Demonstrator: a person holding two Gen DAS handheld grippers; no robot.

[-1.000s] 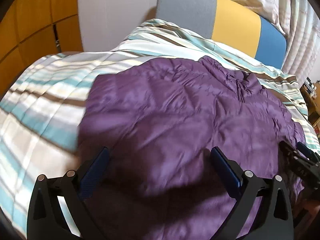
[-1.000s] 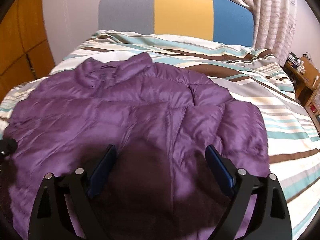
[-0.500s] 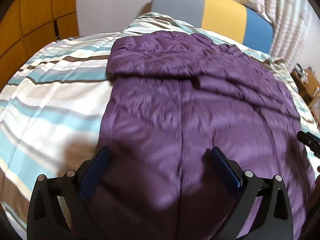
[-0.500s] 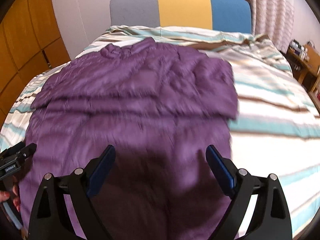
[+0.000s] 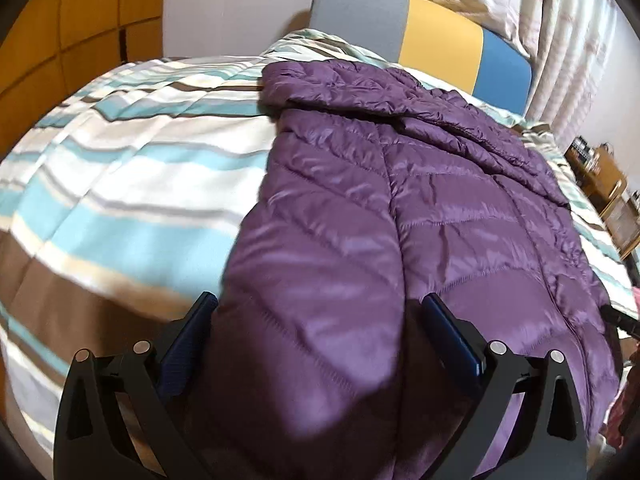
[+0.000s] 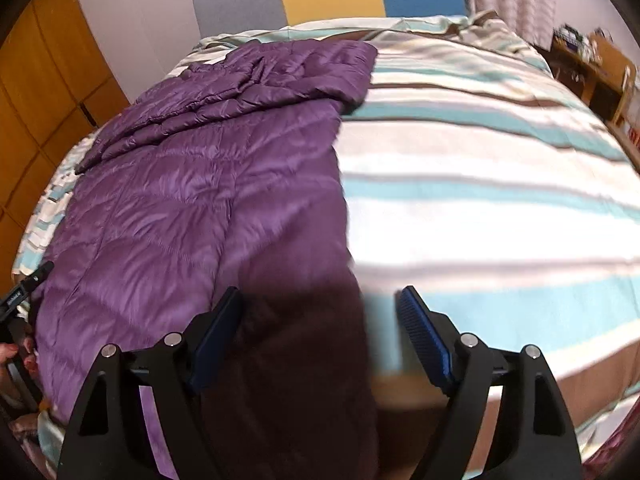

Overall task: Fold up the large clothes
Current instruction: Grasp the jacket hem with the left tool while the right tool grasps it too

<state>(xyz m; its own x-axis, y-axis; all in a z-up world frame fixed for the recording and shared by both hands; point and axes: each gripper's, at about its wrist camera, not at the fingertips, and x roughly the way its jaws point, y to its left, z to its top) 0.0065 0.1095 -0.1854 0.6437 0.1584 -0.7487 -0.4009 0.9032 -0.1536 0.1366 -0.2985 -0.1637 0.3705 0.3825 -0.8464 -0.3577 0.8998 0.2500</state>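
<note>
A large purple quilted down jacket (image 5: 420,208) lies flat on the striped bed, collar toward the headboard, sleeves folded across its upper part. It also shows in the right wrist view (image 6: 192,200). My left gripper (image 5: 318,312) is open over the jacket's near left hem, its fingers either side of the fabric. My right gripper (image 6: 320,308) is open over the jacket's near right hem edge, with the jacket under its left finger and bedding under its right finger. Whether either touches the fabric is unclear.
The bed has a teal, white and brown striped cover (image 6: 480,184) and a grey, yellow and blue headboard (image 5: 420,36). Orange wooden cupboards (image 5: 80,24) stand on the left. A wooden bedside table (image 6: 592,68) stands on the right by the curtains.
Both grippers have pulled back toward the foot of the bed and apart, left to the jacket's left hem, right to its right hem. The sleeves now lie folded across the jacket.
</note>
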